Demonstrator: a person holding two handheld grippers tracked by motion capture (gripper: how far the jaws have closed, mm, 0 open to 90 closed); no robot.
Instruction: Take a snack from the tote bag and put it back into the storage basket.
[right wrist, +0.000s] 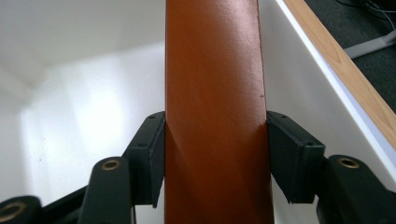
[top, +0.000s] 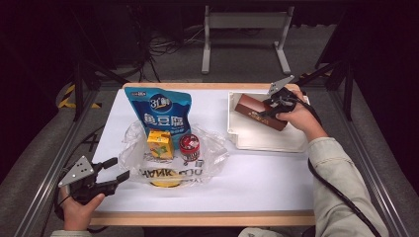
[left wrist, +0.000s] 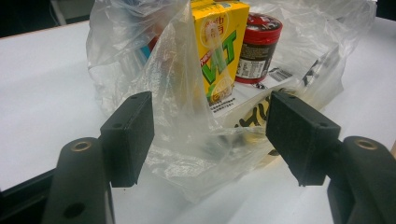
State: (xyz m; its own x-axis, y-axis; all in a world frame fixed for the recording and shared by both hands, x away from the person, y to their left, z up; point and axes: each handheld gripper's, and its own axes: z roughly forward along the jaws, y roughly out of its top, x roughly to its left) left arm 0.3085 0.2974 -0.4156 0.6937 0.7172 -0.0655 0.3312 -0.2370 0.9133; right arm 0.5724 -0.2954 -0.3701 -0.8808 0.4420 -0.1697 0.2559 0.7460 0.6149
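The right gripper [top: 267,111] is clamping its jaws on the brown box [top: 259,112] over the white tray [top: 269,140] — any slackening risks it slipping or tipping — while the left gripper [top: 117,170], jaws apart, is waiting by the plastic bag [top: 210,150].

Between the black pads of the right gripper [right wrist: 215,154] sits a plain reddish-brown box [right wrist: 215,93], over a white tray [right wrist: 84,107]. Ahead of the left gripper's [left wrist: 210,135] black jaws: a clear bag [left wrist: 177,121] with black lettering, a yellow carton [left wrist: 219,46] (green letters), and a red-lidded can [left wrist: 257,46].
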